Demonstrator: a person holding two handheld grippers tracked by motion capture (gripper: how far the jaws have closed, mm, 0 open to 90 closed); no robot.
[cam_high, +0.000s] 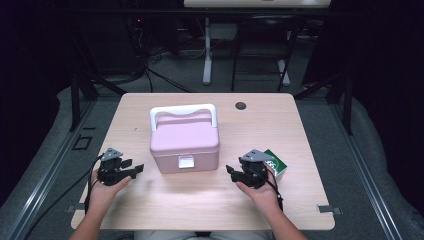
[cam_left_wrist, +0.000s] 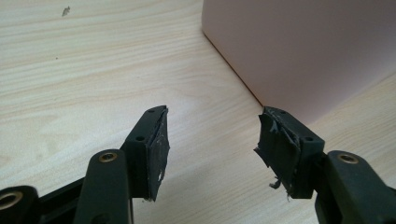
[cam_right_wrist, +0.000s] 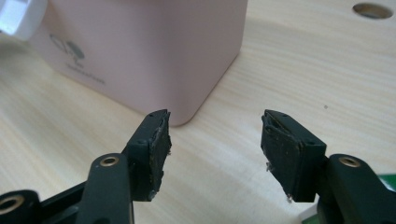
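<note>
- A pink rectangular plastic box (cam_high: 184, 140) with a white arched handle and a white front latch stands closed at the middle of the high view, on the pale wooden tabletop (cam_high: 165, 200).
- The left tool (cam_high: 134, 170), held in the person's left hand (cam_high: 105, 192), sits at the lower left of the high view, just beside the box's lower left corner and apart from it.
- In the left gripper view the left tool (cam_left_wrist: 212, 140) has its jaws wide apart, with bare wood between them; the box's pink wall (cam_left_wrist: 299, 51) fills the upper right.
- The right tool (cam_high: 231, 172) sits lower right of the box in the high view, jaws spread and gripping nothing.
- In the right gripper view the box's corner (cam_right_wrist: 154, 60) stands upper left, beyond the right tool (cam_right_wrist: 215, 140).
- A small green and white carton (cam_high: 276, 164) lies right behind the right hand (cam_high: 262, 192).
- A dark round grommet (cam_high: 241, 105) sits in the tabletop, upper right of the box.
</note>
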